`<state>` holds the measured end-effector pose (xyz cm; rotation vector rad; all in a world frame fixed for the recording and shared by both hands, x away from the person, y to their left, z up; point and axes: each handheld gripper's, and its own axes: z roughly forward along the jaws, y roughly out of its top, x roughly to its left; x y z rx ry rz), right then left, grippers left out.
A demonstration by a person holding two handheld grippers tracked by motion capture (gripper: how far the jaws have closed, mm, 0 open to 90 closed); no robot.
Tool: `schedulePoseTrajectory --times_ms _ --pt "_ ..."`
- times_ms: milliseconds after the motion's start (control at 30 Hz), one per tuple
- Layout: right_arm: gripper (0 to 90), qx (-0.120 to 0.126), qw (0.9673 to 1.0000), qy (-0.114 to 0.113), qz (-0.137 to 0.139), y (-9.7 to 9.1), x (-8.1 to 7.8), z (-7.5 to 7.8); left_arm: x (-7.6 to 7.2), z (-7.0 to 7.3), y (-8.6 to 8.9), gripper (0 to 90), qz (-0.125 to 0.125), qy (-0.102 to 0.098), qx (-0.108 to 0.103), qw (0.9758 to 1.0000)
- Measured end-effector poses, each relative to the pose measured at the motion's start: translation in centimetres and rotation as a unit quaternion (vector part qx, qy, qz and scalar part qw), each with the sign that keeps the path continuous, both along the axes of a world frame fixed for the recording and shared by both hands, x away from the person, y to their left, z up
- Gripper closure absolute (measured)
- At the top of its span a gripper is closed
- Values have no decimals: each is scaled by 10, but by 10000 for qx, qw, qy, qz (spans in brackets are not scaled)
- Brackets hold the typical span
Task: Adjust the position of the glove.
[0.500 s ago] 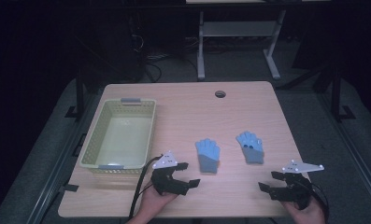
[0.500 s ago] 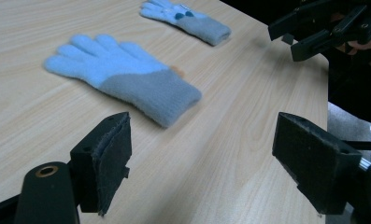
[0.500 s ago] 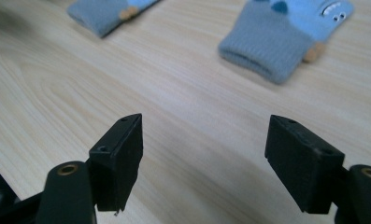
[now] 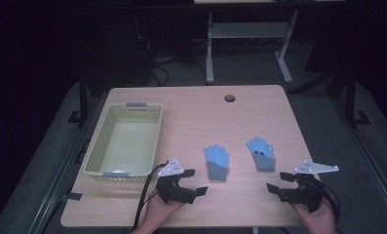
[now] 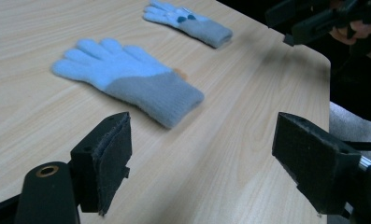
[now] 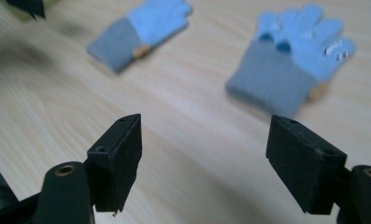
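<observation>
Both hand-held grippers, left [image 4: 190, 181] and right [image 4: 277, 182], are held agape. A basket [image 4: 94, 148] is seen at ten o'clock from above; dark fingertip patches on the right glove [image 6: 290, 58] are revealed by gripper views.

left gripper [image 4: 191, 182]: black, grey three-cornered plate, black cable | right gripper [image 4: 279, 183]: same | jaws: square black pads

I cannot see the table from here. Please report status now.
Left hand-held gripper open, empty. Right hand-held gripper open, empty. Two blue gloves flat on table, untouched. Basket empty. Nothing blocking.
</observation>
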<state>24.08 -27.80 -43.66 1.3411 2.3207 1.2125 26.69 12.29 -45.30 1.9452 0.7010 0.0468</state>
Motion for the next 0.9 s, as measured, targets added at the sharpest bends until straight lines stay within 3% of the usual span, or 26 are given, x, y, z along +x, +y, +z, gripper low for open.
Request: schedulePoseTrajectory --times_ms 67,333,600,900 --pt "263 -29 10000 -82 -15 -1 6 5 0 0 1 198 28 7 -10 10000" --pt "255 21 9999 44 -106 -3 37 22 1 0 2 197 69 16 -9 10000" --pt "247 -403 9985 340 142 18 67 35 2 3 4 200 174 -33 66 9998" --pt "249 -700 9957 505 342 34 85 46 2 2 8 201 297 15 -39 9995"
